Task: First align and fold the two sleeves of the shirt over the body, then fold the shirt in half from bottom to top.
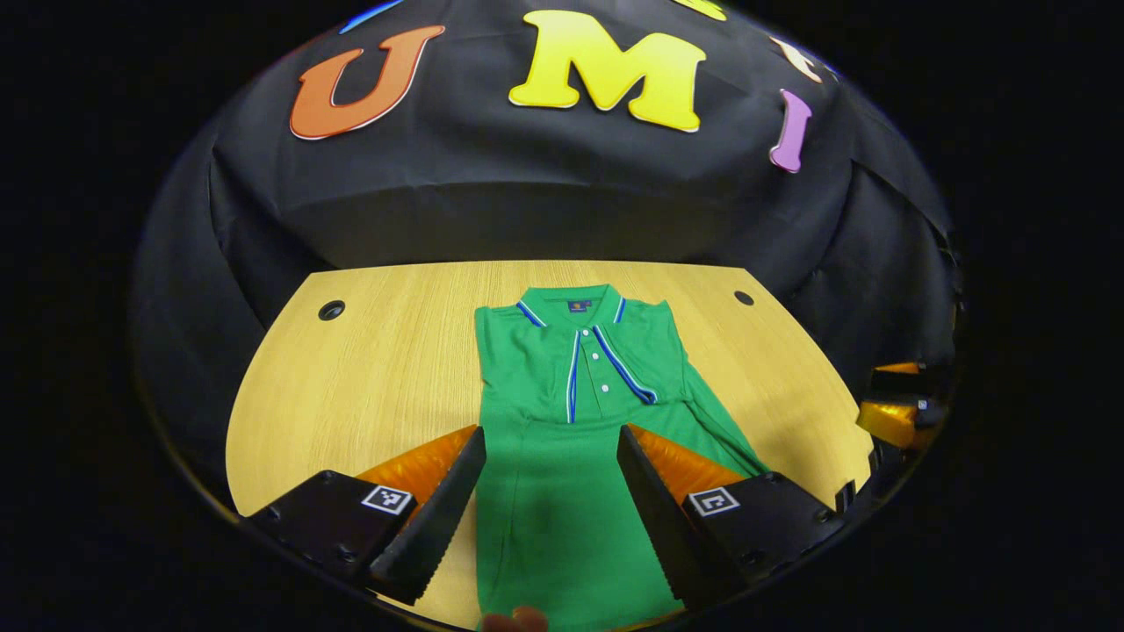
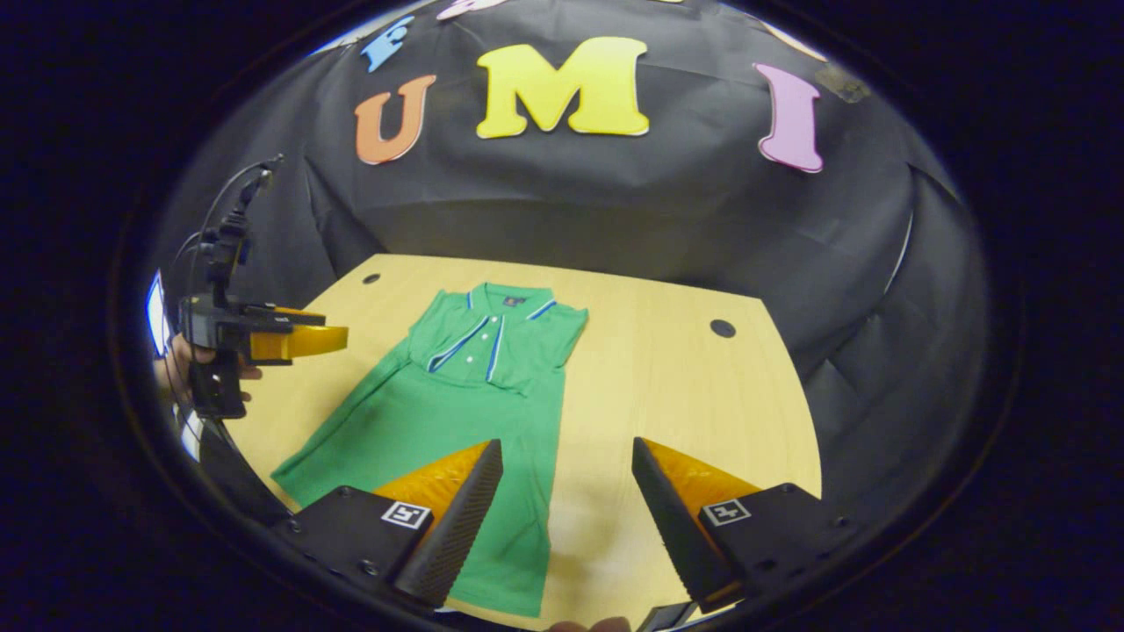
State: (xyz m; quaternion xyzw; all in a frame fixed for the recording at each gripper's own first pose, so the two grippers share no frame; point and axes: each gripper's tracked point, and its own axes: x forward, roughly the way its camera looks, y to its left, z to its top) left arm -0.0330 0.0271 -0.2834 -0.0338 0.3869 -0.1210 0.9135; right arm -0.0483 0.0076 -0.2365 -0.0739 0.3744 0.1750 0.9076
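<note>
A green polo shirt [image 1: 544,369] with blue-and-white trim lies flat on the wooden table [image 1: 386,351], collar at the far end. A trimmed sleeve edge [image 1: 639,389] lies folded across its chest. My left gripper [image 1: 551,430] hovers open over the lower body of the shirt, nothing between its fingers. In the right gripper view the shirt [image 2: 457,395] lies left of centre. My right gripper [image 2: 566,443] stands open above the shirt's near right edge and bare table [image 2: 667,377]. The left gripper [image 2: 263,338] shows at the far left, held by a hand.
Two round cable holes [image 1: 331,309] [image 1: 744,298] sit near the table's far corners. Black cloth walls close in behind and beside the table. The right gripper [image 1: 904,395] shows at the right edge of the left gripper view. A fingertip [image 1: 518,619] pokes in at the bottom.
</note>
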